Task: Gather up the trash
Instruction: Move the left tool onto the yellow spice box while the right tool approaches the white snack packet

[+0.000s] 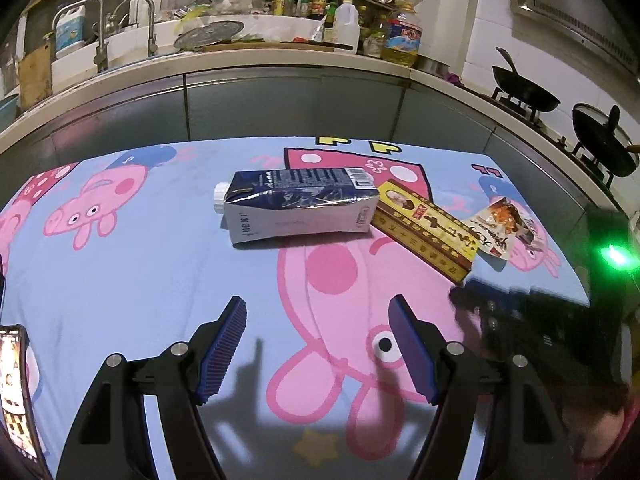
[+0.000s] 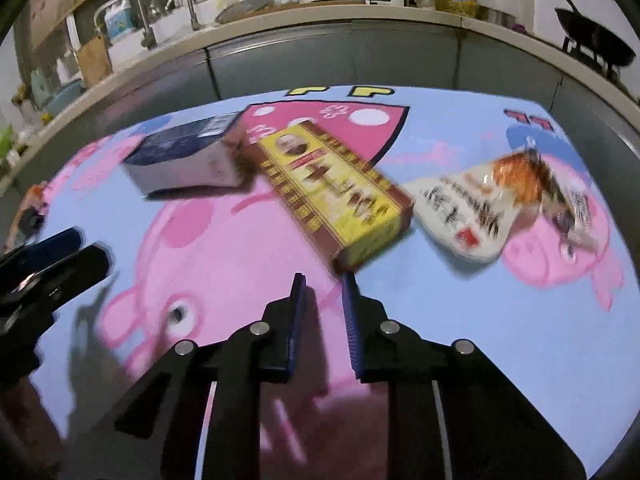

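Note:
Three pieces of trash lie on a blue cartoon-pig tablecloth (image 1: 120,280). A dented dark blue and white drink carton (image 1: 300,208) (image 2: 188,156) lies on its side. To its right is a yellow and brown flat box (image 1: 428,228) (image 2: 336,192), then a crumpled white and orange snack wrapper (image 1: 504,228) (image 2: 500,200). My left gripper (image 1: 318,302) stands wide open and empty, a little short of the carton. My right gripper (image 2: 323,278) has its jaws nearly together, with a narrow empty gap, just short of the box's near corner.
A phone (image 1: 14,392) lies at the cloth's left edge. Beyond the table runs a grey kitchen counter (image 1: 280,60) with taps, bottles and a sink. Black woks (image 1: 524,92) sit on a stove at the right. The left gripper's fingers (image 2: 80,264) show at the right wrist view's left edge.

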Demonstrator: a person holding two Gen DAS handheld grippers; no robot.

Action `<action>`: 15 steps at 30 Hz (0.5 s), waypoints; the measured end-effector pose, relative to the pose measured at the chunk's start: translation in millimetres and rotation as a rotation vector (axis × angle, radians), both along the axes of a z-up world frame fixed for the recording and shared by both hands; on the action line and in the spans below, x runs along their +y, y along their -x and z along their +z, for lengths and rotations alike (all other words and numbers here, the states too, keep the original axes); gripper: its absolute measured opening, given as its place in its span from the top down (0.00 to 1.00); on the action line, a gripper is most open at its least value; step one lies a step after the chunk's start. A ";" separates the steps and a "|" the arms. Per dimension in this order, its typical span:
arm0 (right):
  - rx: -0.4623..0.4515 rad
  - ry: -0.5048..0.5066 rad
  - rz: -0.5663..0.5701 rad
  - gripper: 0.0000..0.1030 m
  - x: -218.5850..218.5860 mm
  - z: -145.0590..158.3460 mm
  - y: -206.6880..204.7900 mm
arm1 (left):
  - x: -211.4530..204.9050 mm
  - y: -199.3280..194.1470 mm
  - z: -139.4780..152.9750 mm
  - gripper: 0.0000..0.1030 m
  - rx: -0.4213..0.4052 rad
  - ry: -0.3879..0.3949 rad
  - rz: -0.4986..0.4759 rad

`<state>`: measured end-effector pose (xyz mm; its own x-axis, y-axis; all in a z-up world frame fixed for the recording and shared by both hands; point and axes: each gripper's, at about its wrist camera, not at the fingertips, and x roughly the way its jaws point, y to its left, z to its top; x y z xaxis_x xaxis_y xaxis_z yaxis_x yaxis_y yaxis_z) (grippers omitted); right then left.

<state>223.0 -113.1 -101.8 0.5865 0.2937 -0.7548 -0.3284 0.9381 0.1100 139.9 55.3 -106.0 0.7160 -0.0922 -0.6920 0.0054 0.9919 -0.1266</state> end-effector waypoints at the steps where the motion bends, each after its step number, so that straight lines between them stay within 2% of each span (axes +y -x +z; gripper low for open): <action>1: 0.009 -0.019 0.012 0.81 1.9 -0.2 7.0 | -0.2 0.5 0.8 0.28 -0.001 0.001 -0.002; 4: 0.009 -0.055 0.048 0.74 4.5 -0.4 31.0 | -2.8 1.2 2.2 0.28 -0.002 0.001 -0.006; 8: -0.057 -0.059 0.016 0.52 -4.1 12.5 33.0 | -4.6 2.3 2.1 0.28 0.002 0.002 -0.005; 13: -0.103 -0.103 -0.052 0.42 -17.4 37.9 -6.6 | -2.1 2.4 1.8 0.28 0.014 0.016 0.006; 15: -0.097 -0.072 -0.048 0.31 -11.7 39.1 -29.9 | -1.4 3.6 1.9 0.28 0.016 0.014 0.009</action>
